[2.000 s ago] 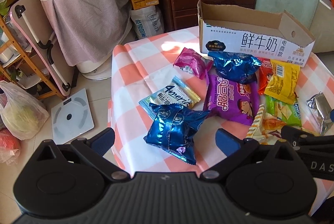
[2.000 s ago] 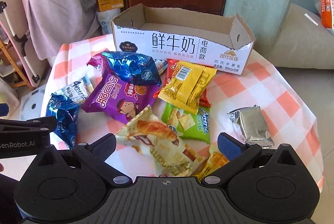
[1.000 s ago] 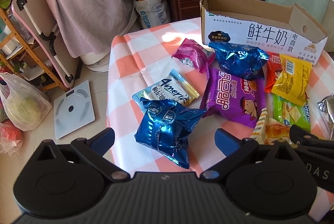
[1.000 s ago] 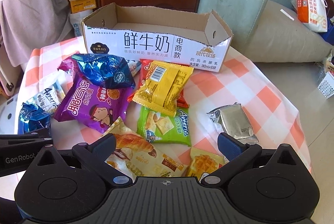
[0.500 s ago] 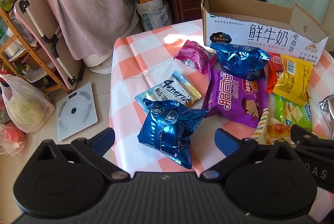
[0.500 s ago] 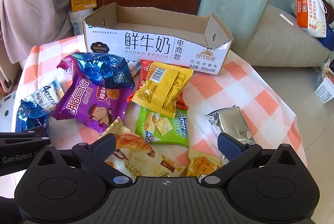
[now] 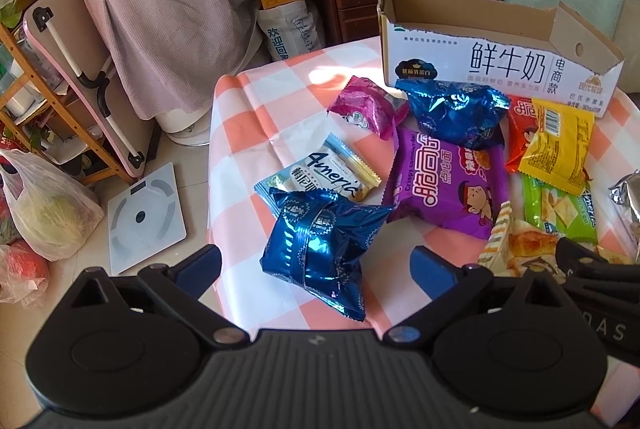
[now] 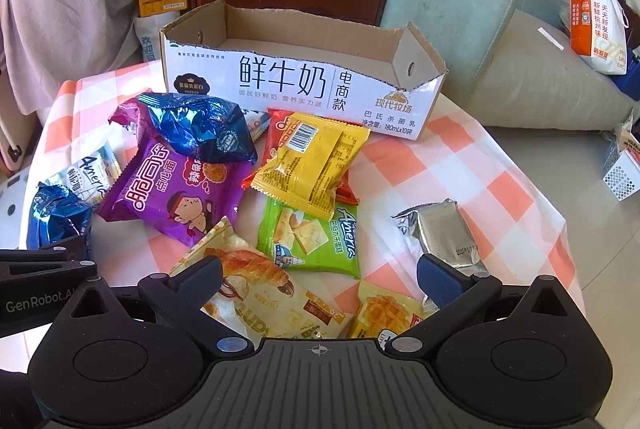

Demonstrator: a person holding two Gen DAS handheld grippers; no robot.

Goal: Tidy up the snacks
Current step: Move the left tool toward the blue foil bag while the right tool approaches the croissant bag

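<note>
checkered table (image 7: 256, 101), both grippers' fingers (image 7: 200, 263) spread above snacks (image 8: 308, 157)

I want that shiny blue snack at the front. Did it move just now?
No. The blue snack still lies over the near corner of the white Ameria packet, just as before; only the camera's view shifted a little.

The right gripper (image 8: 318, 279) hung with its jaws spread wide above a croissant pack (image 8: 264, 293). A silver pouch (image 8: 444, 233) lay just ahead of its right finger, a green pack (image 8: 316, 237) straight ahead. Farther ahead stood the open milk carton (image 8: 304, 81). The left gripper (image 8: 44, 281) showed at its left.
</note>
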